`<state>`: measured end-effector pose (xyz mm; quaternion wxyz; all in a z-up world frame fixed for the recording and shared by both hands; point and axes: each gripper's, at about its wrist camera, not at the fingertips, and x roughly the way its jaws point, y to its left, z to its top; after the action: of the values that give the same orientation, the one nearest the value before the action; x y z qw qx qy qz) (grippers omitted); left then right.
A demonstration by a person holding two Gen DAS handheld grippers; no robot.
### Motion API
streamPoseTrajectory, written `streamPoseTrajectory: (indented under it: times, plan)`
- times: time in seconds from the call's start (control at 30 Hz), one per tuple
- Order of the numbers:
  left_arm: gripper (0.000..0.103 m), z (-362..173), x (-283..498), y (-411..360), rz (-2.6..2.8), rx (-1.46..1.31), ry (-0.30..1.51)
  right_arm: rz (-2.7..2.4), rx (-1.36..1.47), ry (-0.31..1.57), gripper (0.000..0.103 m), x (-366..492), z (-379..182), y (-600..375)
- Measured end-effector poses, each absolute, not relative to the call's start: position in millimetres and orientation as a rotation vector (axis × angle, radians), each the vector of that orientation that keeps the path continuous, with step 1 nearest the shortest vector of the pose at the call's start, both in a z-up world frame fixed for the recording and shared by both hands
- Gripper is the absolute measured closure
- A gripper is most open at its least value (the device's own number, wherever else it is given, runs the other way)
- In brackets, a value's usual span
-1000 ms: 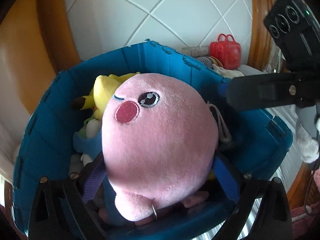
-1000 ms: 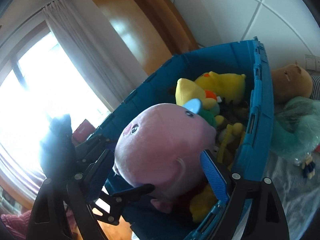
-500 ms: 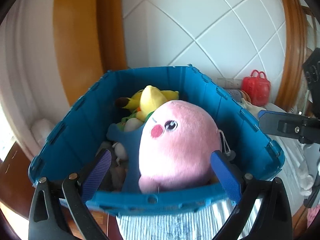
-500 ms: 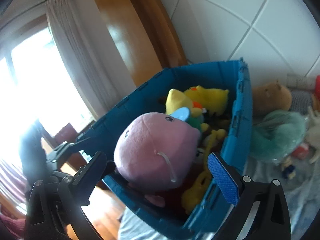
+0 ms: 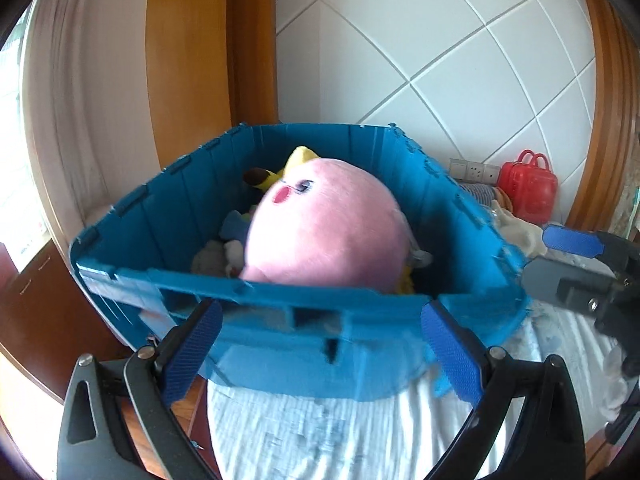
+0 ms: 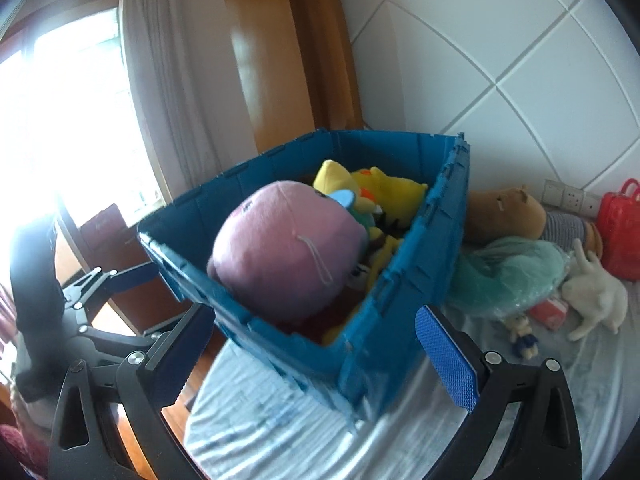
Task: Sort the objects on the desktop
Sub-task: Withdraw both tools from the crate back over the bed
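A big pink plush [image 5: 324, 232] lies on top of other soft toys in a blue plastic crate [image 5: 304, 320]. It also shows in the right wrist view [image 6: 288, 256], inside the crate [image 6: 384, 328], next to yellow plush toys [image 6: 380, 192]. My left gripper [image 5: 320, 356] is open and empty, in front of the crate's near wall. My right gripper [image 6: 316, 356] is open and empty at the crate's near corner. The right gripper also shows at the right edge of the left wrist view [image 5: 576, 256].
The crate stands on a light striped bedsheet [image 5: 320, 432]. To its right lie a brown plush [image 6: 504, 216], a teal plush in plastic [image 6: 508, 276], a white plush [image 6: 596, 296] and a red toy case [image 6: 620, 232]. A tiled wall, wood frame and curtain stand behind.
Both grippers let go of the pink plush and pulled back from the crate. The plush now rests inside the crate.
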<state>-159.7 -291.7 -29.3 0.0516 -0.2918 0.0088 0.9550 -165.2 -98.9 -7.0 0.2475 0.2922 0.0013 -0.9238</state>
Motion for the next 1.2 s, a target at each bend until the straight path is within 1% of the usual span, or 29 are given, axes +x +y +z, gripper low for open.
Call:
streamPoseTrajectory:
  times: [0.2, 0.6, 1.0, 1.2]
  plan:
    - [0.002, -32.6, -146.6, -263.4, 2.889, -0.915, -0.024, -2.557, 0.794, -0.004, 0.000, -149.6, -16.5, -70.6]
    - [0.002, -33.5, -121.3, -192.6, 2.847, -0.927, 0.040, -2.617, 0.826, -0.104, 0.000, -122.4, -24.7, 3.3]
    - [0.002, -46.6, -93.0, -102.4, 2.776, -0.949, 0.096, -2.691, 0.861, -0.163, 0.000, -85.9, -36.7, 90.4]
    - [0.002, -51.9, -87.6, -66.5, 2.724, -0.970, 0.143, -2.729, 0.892, -0.236, 0.000, -71.7, -46.7, 132.0]
